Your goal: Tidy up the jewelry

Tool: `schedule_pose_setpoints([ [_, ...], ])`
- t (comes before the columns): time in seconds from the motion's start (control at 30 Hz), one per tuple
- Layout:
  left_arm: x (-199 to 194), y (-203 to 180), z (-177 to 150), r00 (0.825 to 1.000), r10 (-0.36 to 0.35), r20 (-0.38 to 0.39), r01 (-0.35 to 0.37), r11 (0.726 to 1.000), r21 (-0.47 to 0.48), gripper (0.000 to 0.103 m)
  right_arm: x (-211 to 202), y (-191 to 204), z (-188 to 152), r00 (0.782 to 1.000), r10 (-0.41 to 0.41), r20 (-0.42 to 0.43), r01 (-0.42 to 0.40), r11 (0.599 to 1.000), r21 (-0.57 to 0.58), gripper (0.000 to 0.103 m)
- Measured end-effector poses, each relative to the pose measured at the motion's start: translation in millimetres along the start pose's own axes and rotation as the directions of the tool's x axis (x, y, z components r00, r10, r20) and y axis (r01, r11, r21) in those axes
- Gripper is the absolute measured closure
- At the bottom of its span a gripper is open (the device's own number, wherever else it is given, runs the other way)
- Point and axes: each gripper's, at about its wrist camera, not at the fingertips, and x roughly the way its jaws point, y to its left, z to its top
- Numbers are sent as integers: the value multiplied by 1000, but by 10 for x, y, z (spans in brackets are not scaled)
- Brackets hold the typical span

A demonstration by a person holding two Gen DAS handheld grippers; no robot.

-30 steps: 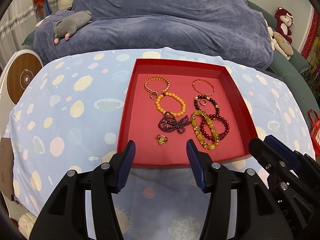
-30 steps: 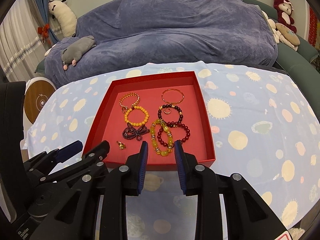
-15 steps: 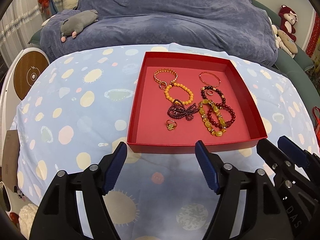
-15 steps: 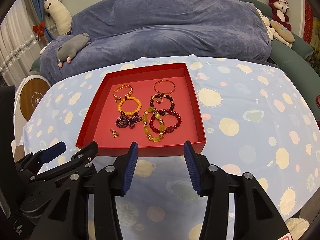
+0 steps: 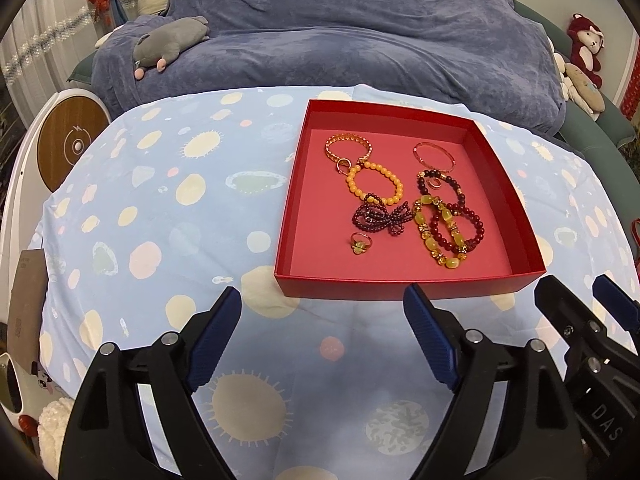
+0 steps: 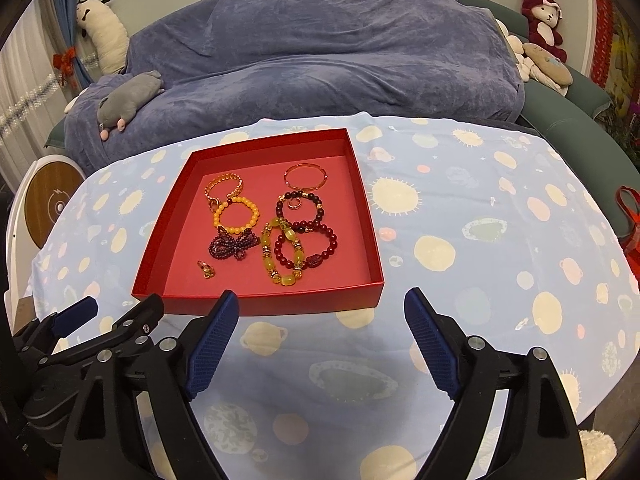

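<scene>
8 or so pieces: all lie loose on the floor of the red tray [image 5: 408,282], none touching either hand-held gripper
Tray place: on the spotted tabletop [image 5: 160,216], just beyond both sets of fingertips
Left hand-held gripper [image 5: 322,344]: jaws opening, nothing between them
Right hand-held gripper [image 6: 320,340]: jaws opening, likewise empty
Handling: likely light; the orange bead bracelet [image 5: 374,182] should flex on its cord and roll, so pinch across 1 side of the loop
Thin gold bangle [image 5: 434,155]: at the tray's far right, probably stiff and slippery; grip across its rim
Small ring [image 5: 360,243]: nearest the tray's front wall, tiny, likely the hardest to pinch
Tangle risk: the yellow-green bracelet [image 5: 438,232] overlaps the dark red bead bracelet [image 5: 456,216]; lifting 1 may drag the other
Long axis: yellow-green loop runs front to back in the tray; the dark purple bow [image 5: 380,218] stretches left to right
</scene>
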Motion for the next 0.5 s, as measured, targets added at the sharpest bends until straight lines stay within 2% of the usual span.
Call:
schedule_pose_setpoints([
  [0.07, -2, 11, -4, 1000, 9, 2, -9, 1000, -3, 19, -3, -8, -7, 1000, 3, 7, -3, 1000, -2, 19],
  [0.37, 2, 8, -21, 1000, 17, -1, -17, 1000, -6, 17, 37, -40, -28, 1000, -4, -11, 4, 1000, 1, 16],
  [0.43, 3, 24, -25, 1000, 26, -1, -26, 1000, -14, 15, 44, -56, -37, 1000, -11, -16, 11, 1000, 11, 7],
  [0.5, 5, 35, -27, 1000, 21, -2, -21, 1000, -21, 14, 57, -68, -48, 1000, -3, -22, 4, 1000, 16, 6],
])
